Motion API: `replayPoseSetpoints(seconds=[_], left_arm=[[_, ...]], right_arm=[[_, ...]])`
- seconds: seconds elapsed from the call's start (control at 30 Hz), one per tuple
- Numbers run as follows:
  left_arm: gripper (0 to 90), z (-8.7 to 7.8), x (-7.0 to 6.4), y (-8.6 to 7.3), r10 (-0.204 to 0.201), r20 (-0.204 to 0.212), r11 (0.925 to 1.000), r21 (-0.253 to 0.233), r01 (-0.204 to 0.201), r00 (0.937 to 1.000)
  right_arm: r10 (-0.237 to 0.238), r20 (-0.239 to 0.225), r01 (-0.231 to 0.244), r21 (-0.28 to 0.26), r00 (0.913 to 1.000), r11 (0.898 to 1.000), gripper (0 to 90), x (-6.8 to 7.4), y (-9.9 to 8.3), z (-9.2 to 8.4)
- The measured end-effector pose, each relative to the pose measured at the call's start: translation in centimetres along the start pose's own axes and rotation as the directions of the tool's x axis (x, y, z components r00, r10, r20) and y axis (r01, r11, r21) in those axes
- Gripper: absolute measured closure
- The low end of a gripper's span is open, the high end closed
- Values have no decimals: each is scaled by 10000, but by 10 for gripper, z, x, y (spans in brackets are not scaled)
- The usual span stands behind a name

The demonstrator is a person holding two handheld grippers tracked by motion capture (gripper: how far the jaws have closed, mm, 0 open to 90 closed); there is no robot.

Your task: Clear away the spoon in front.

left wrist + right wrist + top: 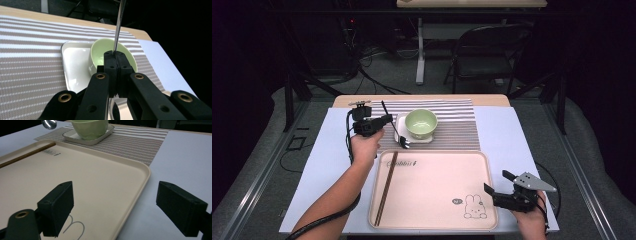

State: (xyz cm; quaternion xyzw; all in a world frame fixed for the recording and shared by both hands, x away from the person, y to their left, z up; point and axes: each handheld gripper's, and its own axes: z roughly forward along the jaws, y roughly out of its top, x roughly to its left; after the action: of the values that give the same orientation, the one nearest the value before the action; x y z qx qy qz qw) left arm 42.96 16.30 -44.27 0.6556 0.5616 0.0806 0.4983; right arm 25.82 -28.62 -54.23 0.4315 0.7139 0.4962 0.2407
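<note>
Carefully, the left claw [384,119] pinches a spoon [396,134] just beside the green bowl [421,123], best lifted slowly clear of its dish [401,122], while the right claw [497,186] hovers spread over the tray [432,190].

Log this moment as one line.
left gripper: shut on spoon | right gripper: open over tray corner | chopsticks: on tray

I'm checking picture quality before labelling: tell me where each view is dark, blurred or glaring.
High view: the room is near black, while the tray and paper are evenly lit. Left gripper view: the left gripper is soft, the spoon handle glints, and the right background is black. Right gripper view: the right gripper is blurred and the bowl sharper.
</note>
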Motion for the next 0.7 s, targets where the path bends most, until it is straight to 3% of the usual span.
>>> replayPoseSetpoints(seconds=[0.37, 0.7], left_arm=[[894, -14, 4, -30, 8, 278, 9989, 460, -21, 9996], [893, -27, -2, -52, 573, 487, 9934, 969, -618, 9972]], right_arm=[[-36, -19, 36, 59, 10000, 10000, 141, 0, 1, 3], [-39, -55, 39, 74, 10000, 10000, 141, 1, 1, 5]])
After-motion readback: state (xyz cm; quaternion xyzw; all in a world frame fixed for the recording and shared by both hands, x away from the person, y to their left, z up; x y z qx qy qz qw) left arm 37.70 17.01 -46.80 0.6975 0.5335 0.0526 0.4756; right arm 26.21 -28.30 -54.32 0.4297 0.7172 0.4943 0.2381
